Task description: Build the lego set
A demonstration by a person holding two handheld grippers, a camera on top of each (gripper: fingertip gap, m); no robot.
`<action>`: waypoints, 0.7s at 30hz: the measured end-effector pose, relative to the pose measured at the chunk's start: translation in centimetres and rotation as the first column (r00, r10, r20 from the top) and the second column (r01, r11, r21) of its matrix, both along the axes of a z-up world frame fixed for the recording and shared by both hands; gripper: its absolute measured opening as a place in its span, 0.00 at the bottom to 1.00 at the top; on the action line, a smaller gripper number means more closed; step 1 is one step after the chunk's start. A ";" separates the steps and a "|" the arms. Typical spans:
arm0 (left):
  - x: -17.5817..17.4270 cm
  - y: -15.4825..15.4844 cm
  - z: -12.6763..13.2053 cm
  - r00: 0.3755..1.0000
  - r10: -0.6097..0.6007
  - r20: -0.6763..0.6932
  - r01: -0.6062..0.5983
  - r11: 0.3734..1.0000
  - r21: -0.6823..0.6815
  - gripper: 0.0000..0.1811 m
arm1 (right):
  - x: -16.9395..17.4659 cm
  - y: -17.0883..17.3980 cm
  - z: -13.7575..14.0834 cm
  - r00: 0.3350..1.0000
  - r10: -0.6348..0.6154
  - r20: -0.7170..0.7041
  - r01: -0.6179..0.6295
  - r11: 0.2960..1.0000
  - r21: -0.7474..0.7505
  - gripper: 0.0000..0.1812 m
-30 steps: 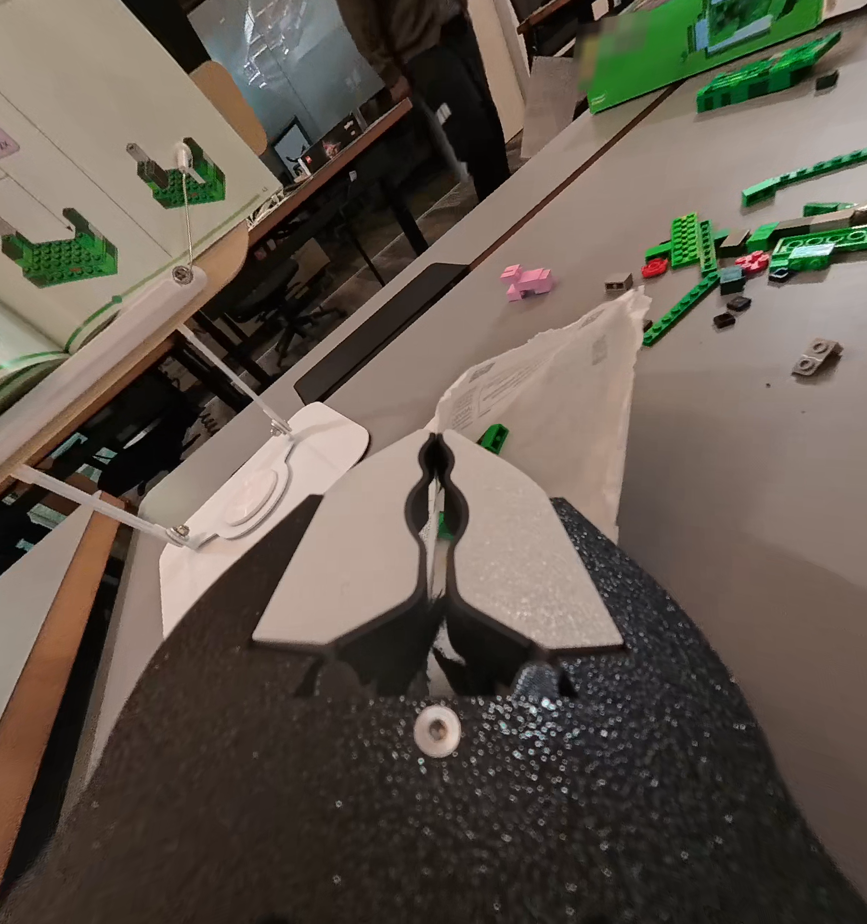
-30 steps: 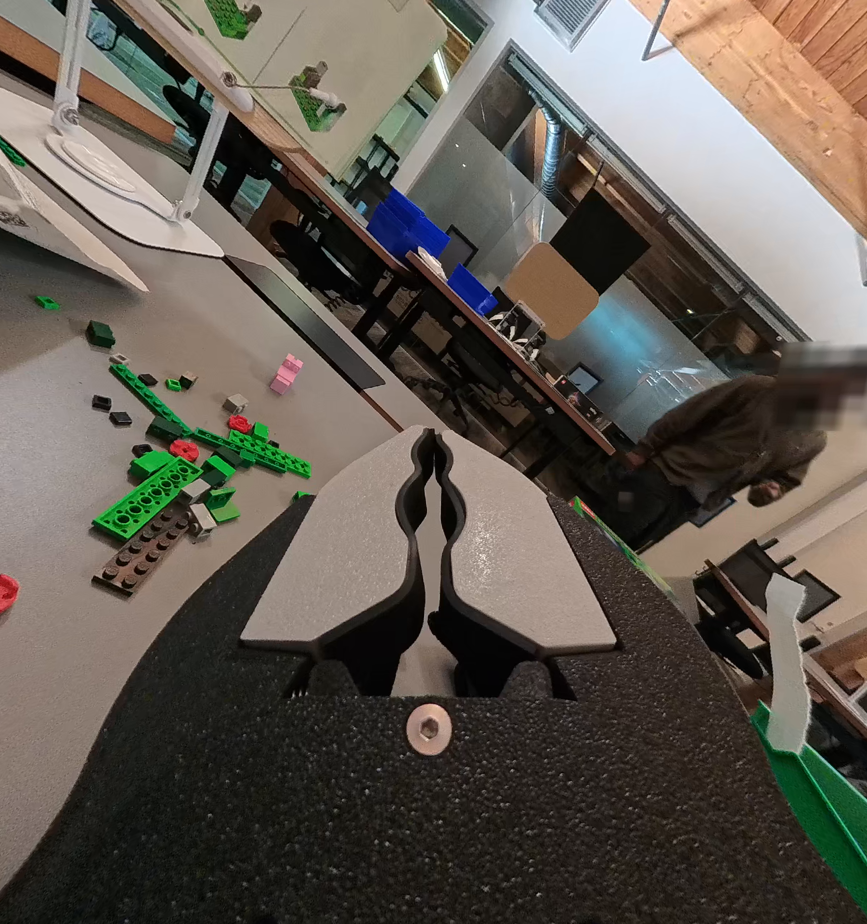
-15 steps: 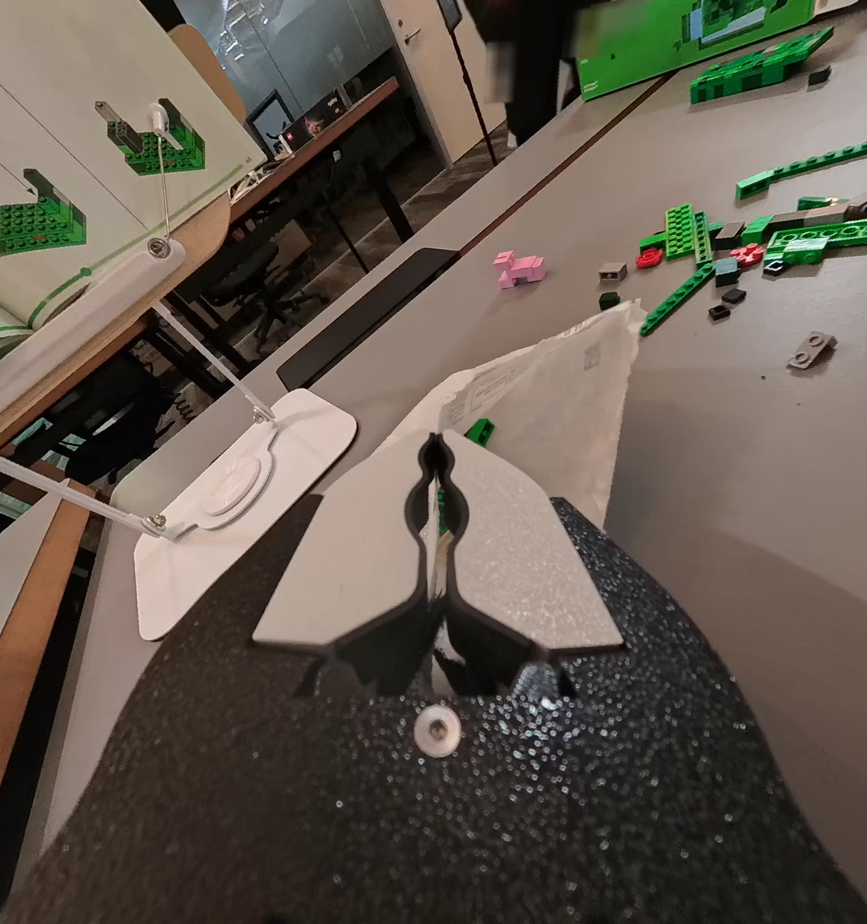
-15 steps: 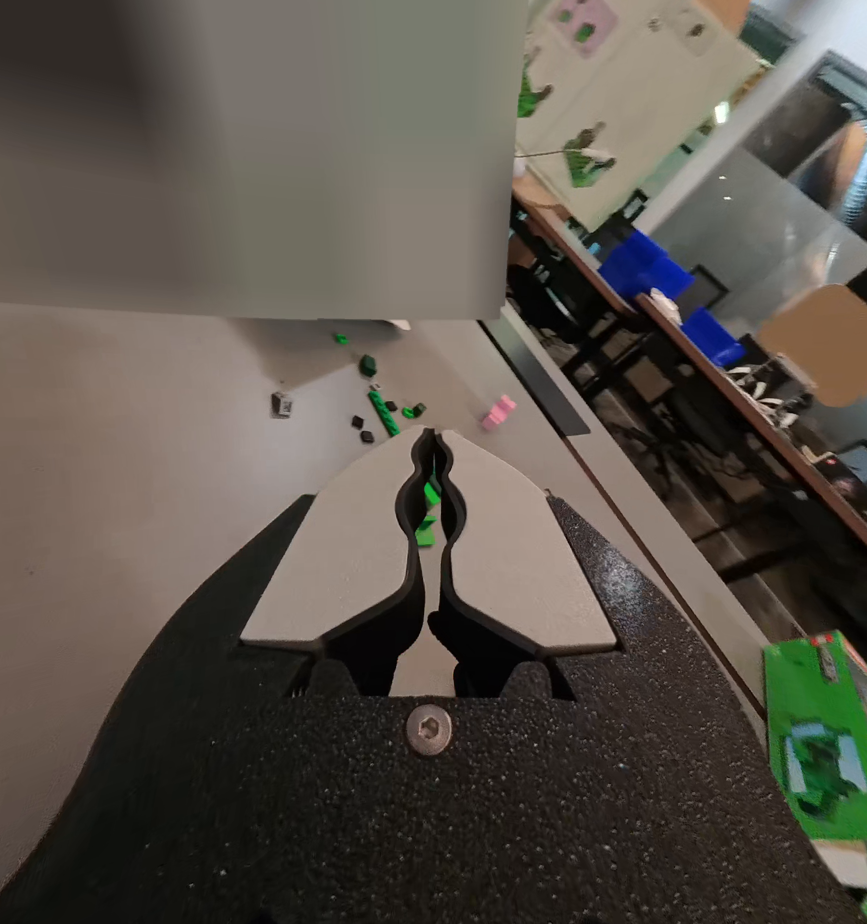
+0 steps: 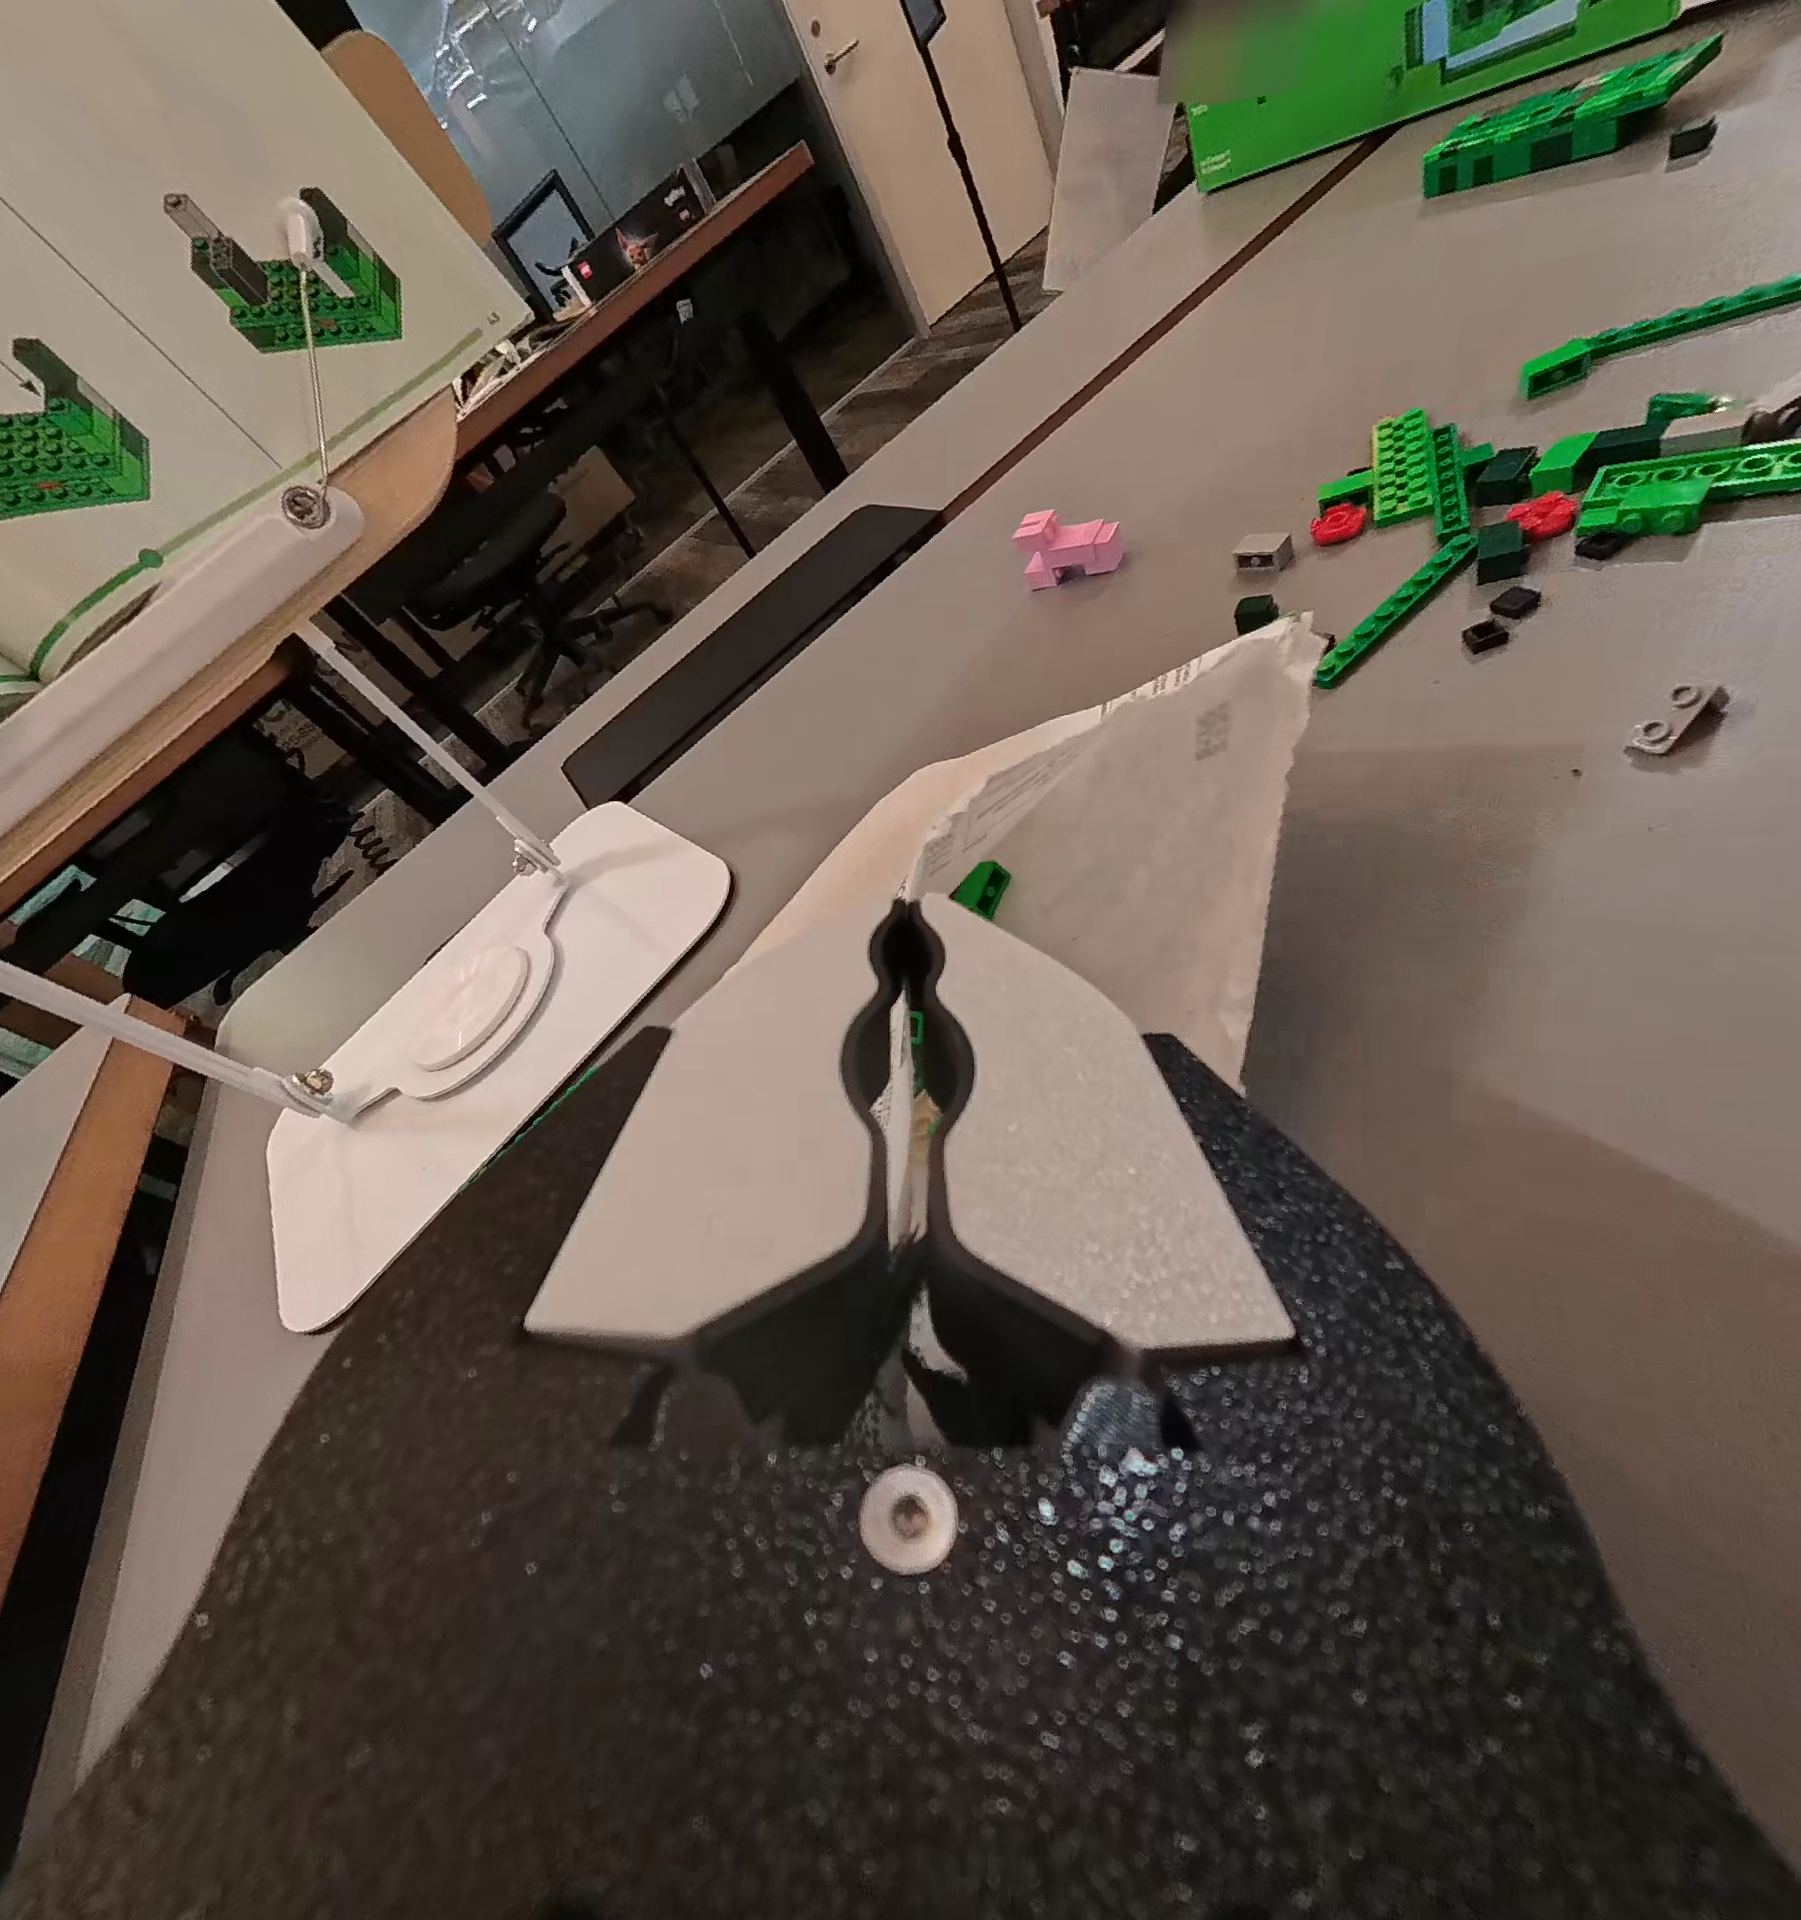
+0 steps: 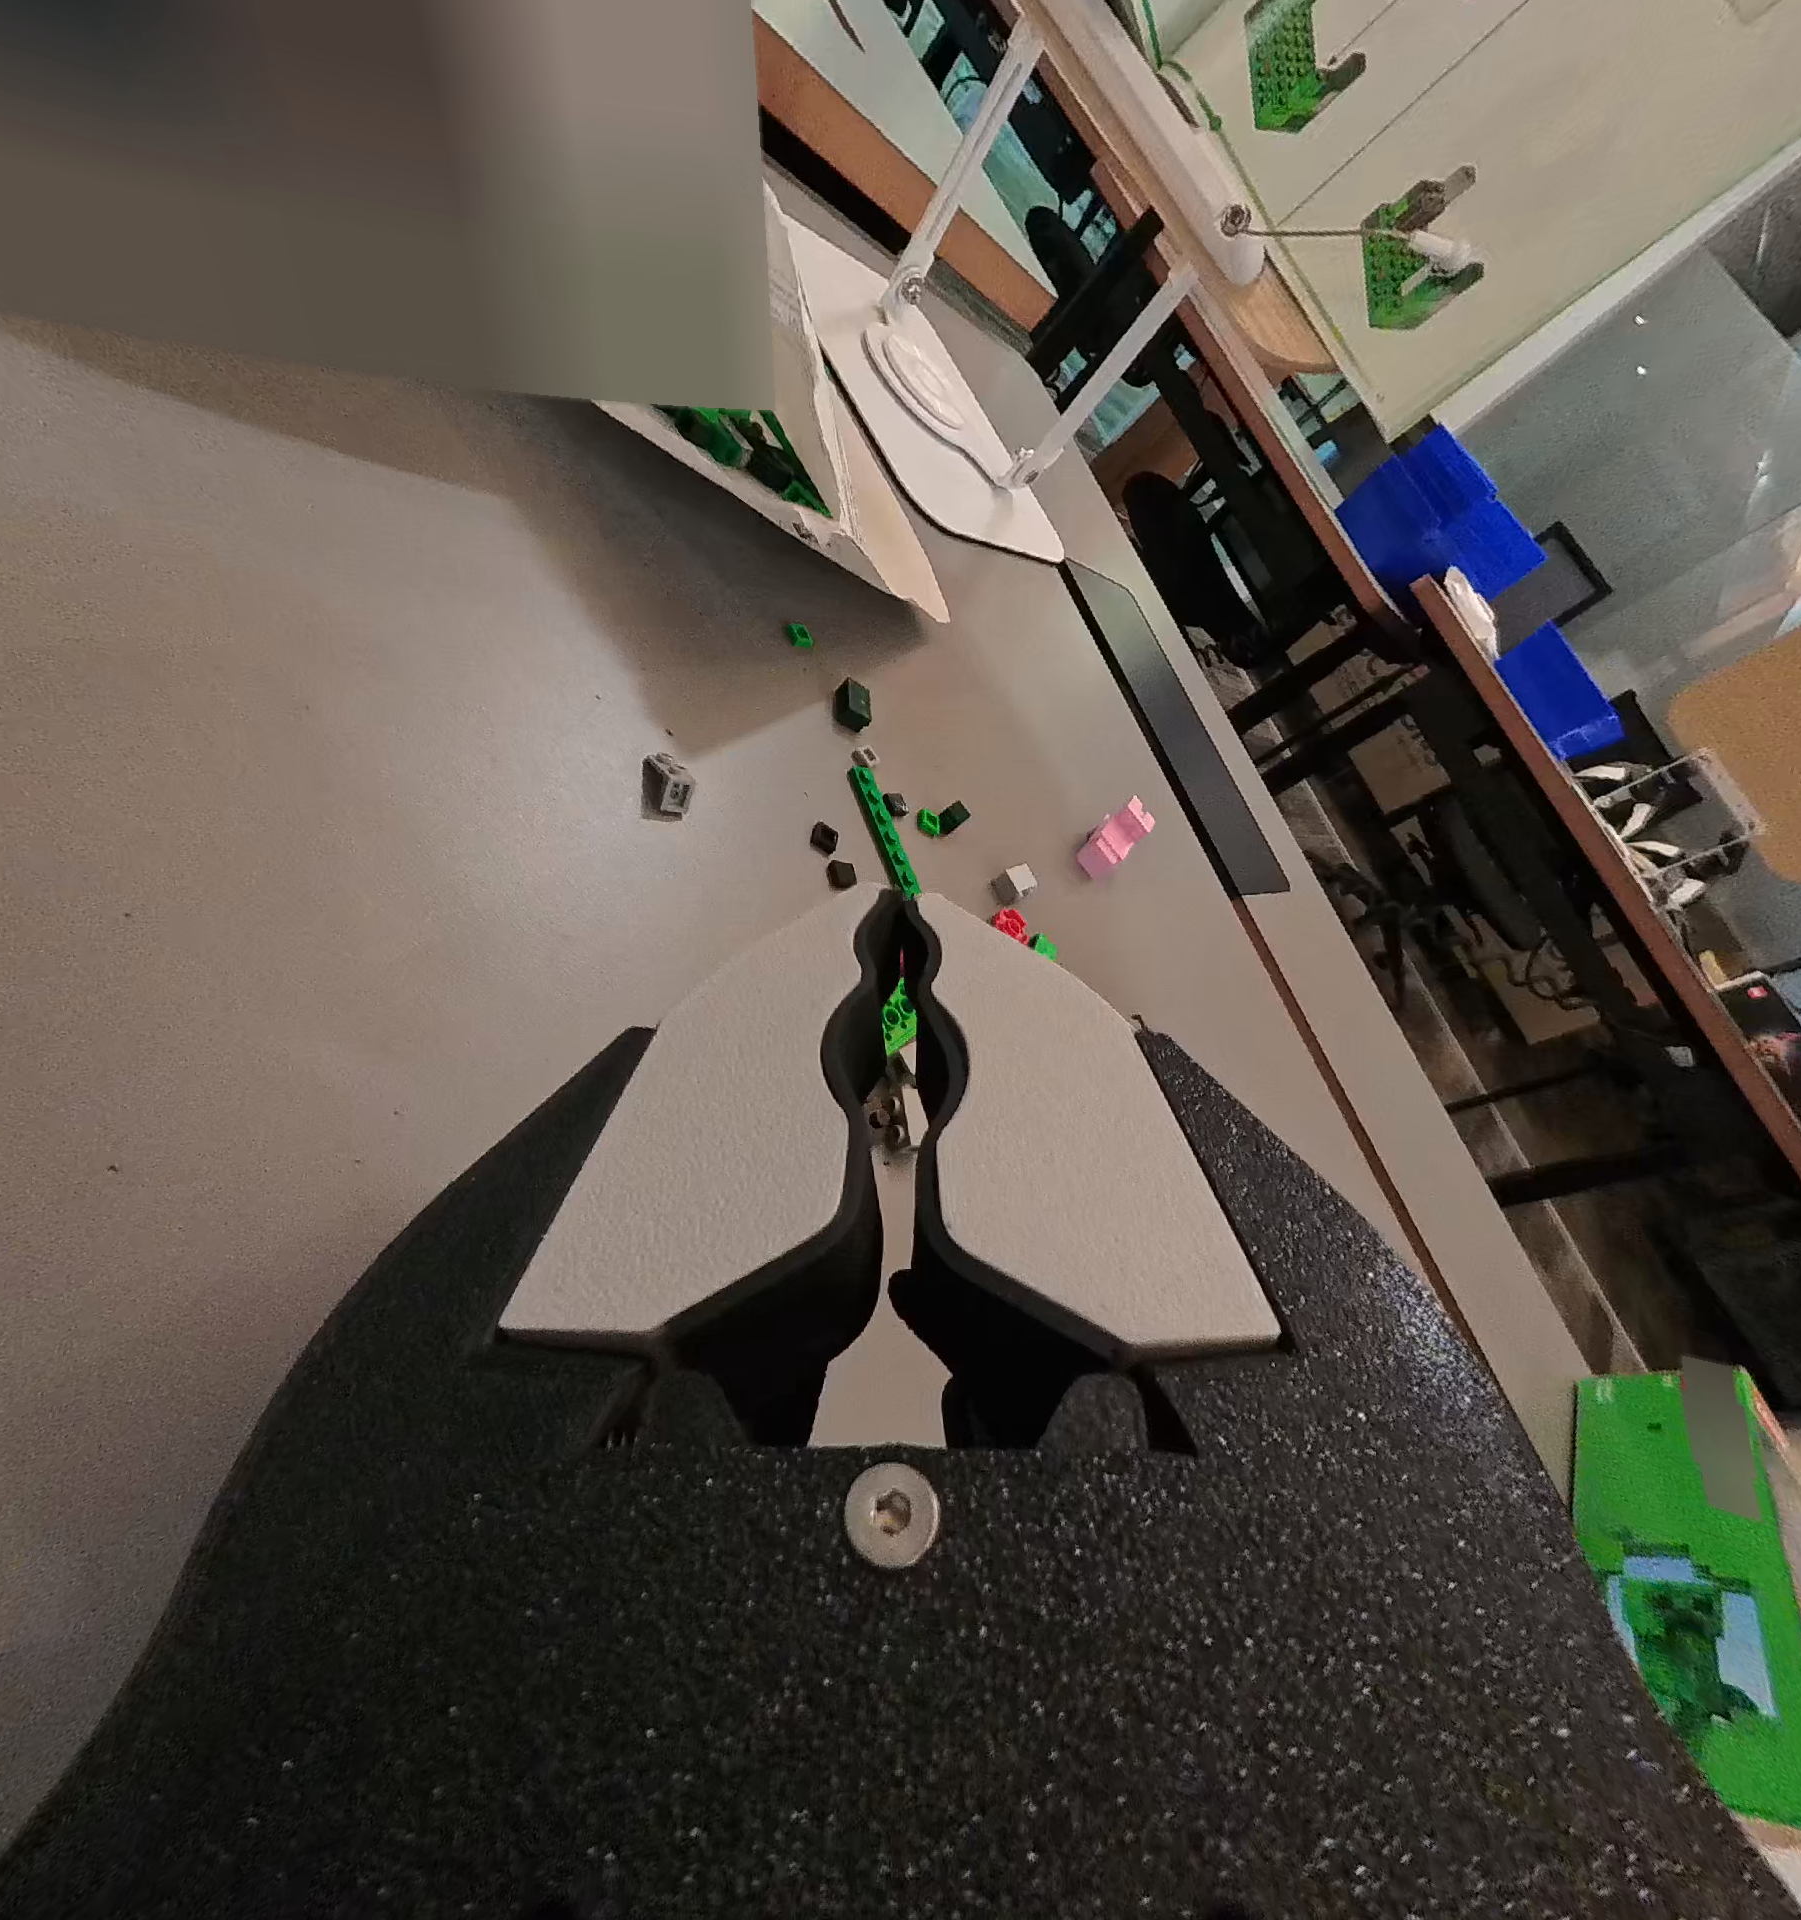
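While its jaws pinch the edge of a white paper bag (image 5: 1114,862), the left gripper (image 5: 908,920) hangs above the grey tabletop (image 5: 1498,1039) (a small green brick (image 5: 982,889) shows in the bag's mouth). Loose Lego pieces (image 5: 1436,499) and a pink pig figure (image 5: 1067,545) lie well beyond. The right gripper (image 6: 901,909) has its jaws together, holding nothing, above scattered bricks (image 6: 883,831).

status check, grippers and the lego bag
Left gripper shut on paper bag, lifted. Right gripper shut, empty. Loose bricks scattered on table.
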State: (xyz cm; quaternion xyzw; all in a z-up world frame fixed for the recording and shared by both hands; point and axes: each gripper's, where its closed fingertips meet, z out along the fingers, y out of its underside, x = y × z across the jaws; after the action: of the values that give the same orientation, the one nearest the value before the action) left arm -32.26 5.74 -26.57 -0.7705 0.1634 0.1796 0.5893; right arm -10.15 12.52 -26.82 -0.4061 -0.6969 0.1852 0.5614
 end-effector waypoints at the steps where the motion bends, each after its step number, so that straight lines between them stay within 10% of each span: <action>1: 0.0 0.0 0.0 1.000 0.002 0.000 -0.002 1.000 0.001 0.00 | 0.0 0.1 0.0 1.000 -0.003 0.002 0.003 1.000 0.001 0.00; 21: 0.1 0.1 -0.2 1.000 -0.004 -0.001 0.004 1.000 -0.008 0.00 | 0.0 0.3 -0.6 0.999 -0.022 0.033 0.022 1.000 0.017 0.00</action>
State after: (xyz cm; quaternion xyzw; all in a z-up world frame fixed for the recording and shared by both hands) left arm -32.16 5.79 -26.73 -0.7724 0.1661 0.1783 0.5865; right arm -10.10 12.87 -27.40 -0.4119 -0.7030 0.1665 0.5553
